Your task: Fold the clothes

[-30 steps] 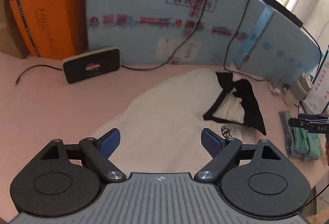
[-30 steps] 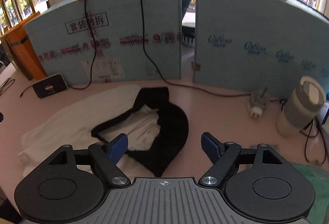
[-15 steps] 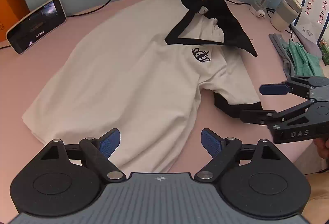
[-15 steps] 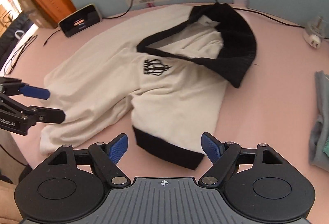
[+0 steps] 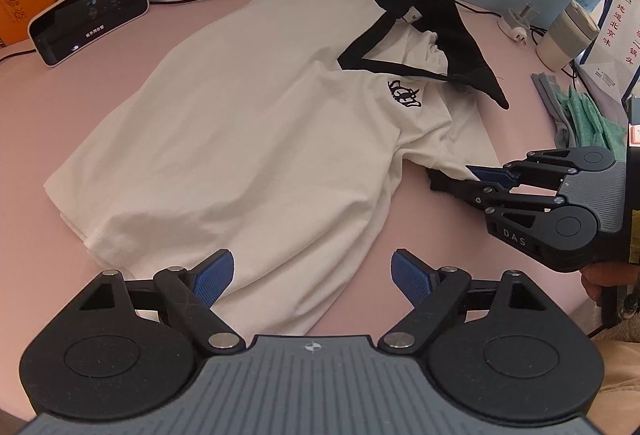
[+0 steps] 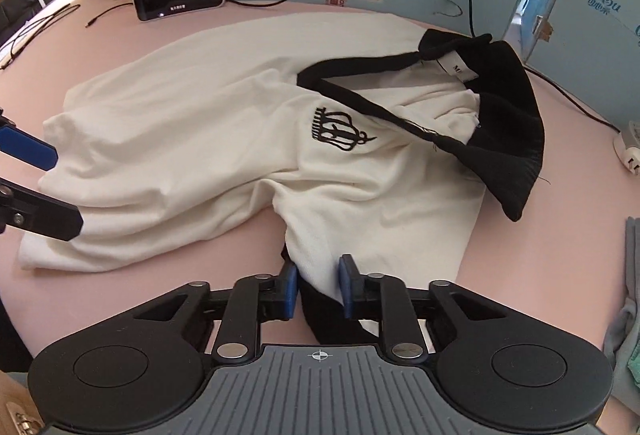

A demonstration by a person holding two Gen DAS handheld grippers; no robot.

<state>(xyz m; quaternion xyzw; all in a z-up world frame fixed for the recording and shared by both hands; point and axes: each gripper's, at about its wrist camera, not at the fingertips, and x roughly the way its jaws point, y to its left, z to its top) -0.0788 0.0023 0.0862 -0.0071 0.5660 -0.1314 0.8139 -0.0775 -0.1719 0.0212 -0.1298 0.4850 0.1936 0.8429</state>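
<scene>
- Lying flat in the middle of the pink table (image 5: 60,115), the white shirt (image 5: 240,123) has a black collar;
- right gripper (image 6: 318,285) has just been closing, now pinching the shirt's black-edged sleeve (image 6: 316,275);
- left gripper (image 5: 312,275) hangs wide apart over the shirt's bottom edge, holding nothing.

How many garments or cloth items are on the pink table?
2: a white shirt with black collar spread mid-table, and a folded grey-green cloth at its right edge, partly out of frame.
</scene>
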